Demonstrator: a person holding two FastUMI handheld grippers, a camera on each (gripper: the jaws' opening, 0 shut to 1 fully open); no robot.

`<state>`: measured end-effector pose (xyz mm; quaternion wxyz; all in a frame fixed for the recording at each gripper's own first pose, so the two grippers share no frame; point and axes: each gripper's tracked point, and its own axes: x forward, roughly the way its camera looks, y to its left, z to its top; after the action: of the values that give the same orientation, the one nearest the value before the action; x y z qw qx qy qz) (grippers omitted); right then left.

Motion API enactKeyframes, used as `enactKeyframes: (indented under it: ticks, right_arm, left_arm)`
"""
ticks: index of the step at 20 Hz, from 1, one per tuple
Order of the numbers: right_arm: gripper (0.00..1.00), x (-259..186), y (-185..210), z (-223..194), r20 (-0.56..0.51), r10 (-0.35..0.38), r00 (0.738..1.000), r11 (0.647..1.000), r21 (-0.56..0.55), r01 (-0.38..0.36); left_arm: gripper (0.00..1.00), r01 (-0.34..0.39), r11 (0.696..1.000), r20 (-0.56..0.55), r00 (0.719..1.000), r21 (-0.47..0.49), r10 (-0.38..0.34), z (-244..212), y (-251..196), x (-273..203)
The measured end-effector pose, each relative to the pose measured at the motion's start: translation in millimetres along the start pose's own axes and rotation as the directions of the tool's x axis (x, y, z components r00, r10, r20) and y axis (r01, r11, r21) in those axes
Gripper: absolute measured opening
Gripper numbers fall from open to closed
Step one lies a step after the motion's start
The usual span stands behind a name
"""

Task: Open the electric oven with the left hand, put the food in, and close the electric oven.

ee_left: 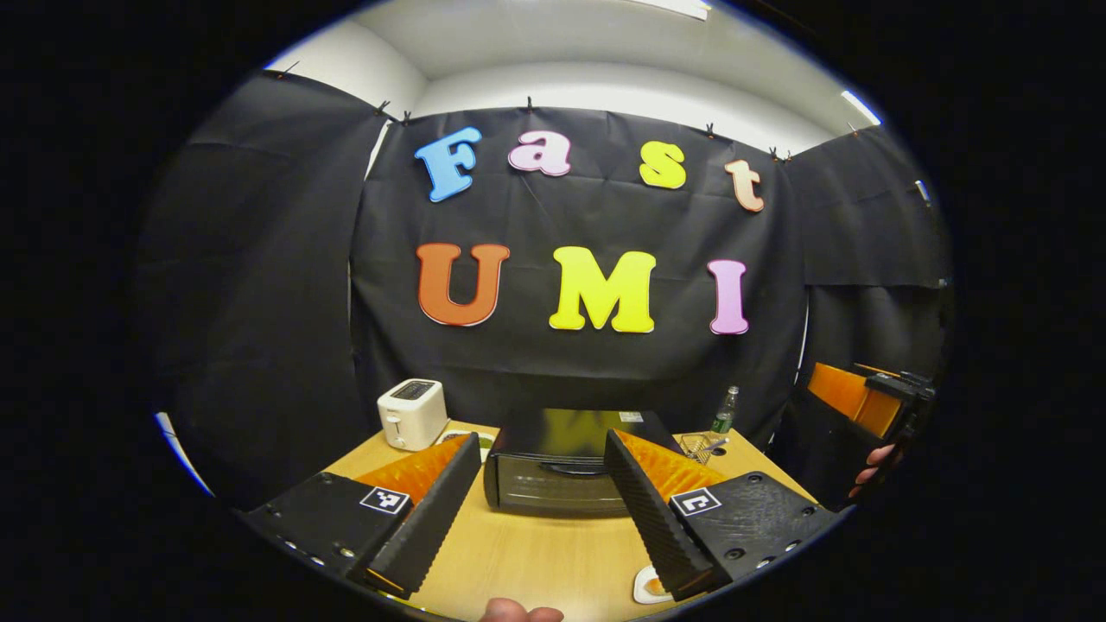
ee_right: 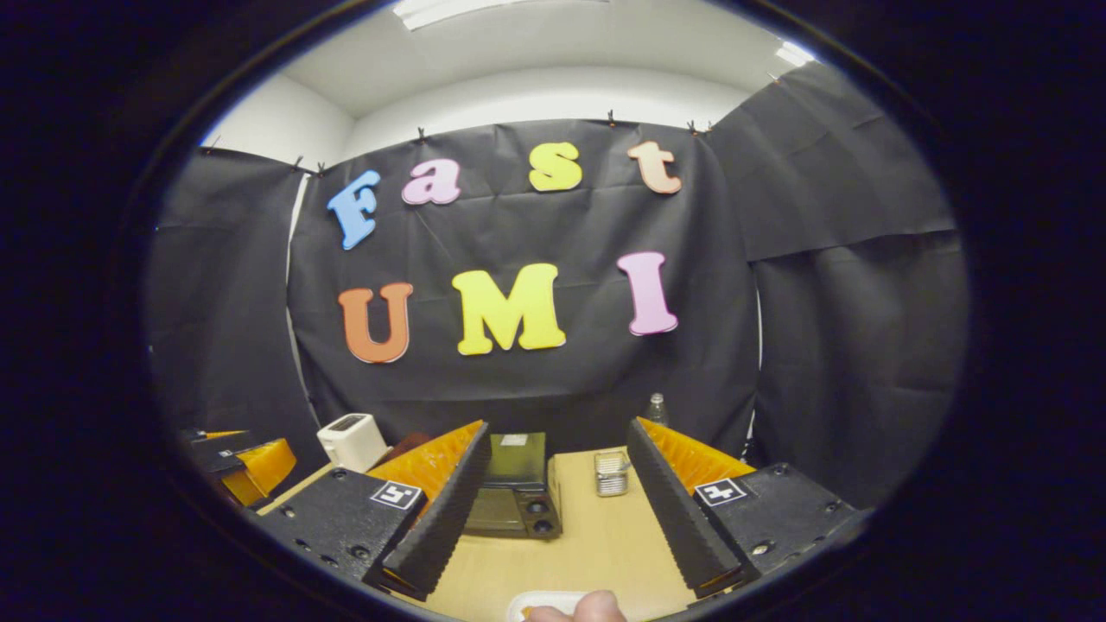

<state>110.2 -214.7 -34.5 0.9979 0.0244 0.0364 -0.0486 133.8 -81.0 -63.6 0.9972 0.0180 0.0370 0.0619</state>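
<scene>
Ahead of the left gripper [ee_left: 540, 510], framed between its 2 spread fingers, the electric oven [ee_left: 557, 484] is sitting on the wooden table [ee_left: 536, 561] with its door closed; nothing is being held. Its dark curved handle [ee_left: 575, 470] is running across the top of the door, and that looks like the place to hook or pinch. The oven is probably heavy and rigid, so it should be staying put while the door swings, though the glass front wants a gentle pull. Just below the left gripper's right finger, a small white plate [ee_left: 646, 587] with something orange on it, likely the food, is lying at the near table edge. The right gripper [ee_right: 557, 518] is also hanging with fingers apart and empty, the oven ahead and slightly to its left, a wire basket [ee_right: 611, 473] between its fingers farther off. A white toaster [ee_left: 413, 413] is standing left of the oven.
</scene>
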Motion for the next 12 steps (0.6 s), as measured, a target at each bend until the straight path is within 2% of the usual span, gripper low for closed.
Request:
enactKeyframes:
  ticks: [3, 5, 7, 8, 9, 12]
  right_arm:
    - [1.0, 14, -29, -17, -0.056, -0.019, 0.998, 1.0, -0.006, 0.019]
    - [0.96, 22, -44, -29, -0.085, -0.032, 0.996, 0.999, -0.015, 0.03]
    - [0.96, 29, -53, -38, -0.111, -0.035, 0.993, 0.999, -0.01, 0.034]
    - [1.0, 32, -57, -43, -0.121, -0.036, 0.992, 0.999, -0.006, 0.036]
    - [0.96, 34, -61, -45, -0.126, -0.039, 0.991, 0.999, -0.005, 0.039]
    - [0.96, 42, -74, -47, -0.129, -0.049, 0.99, 0.999, 0.003, 0.049]
  left_arm:
    - [0.94, 0.045, 0.999, -0.03, 0.999, 0.008, -0.045, -13, -27, 35]
    - [0.94, 0.063, 0.998, -0.045, 0.997, 0.015, -0.062, -23, -38, 57]
    - [0.94, 0.064, 0.998, -0.059, 0.996, 0.026, -0.062, -32, -44, 79]
    - [0.94, 0.061, 0.998, -0.061, 0.996, 0.033, -0.058, -36, -45, 89]
    - [0.94, 0.057, 0.997, -0.07, 0.996, 0.043, -0.054, -42, -46, 100]
    - [0.94, 0.034, 0.998, -0.088, 0.996, 0.054, -0.029, -50, -41, 126]
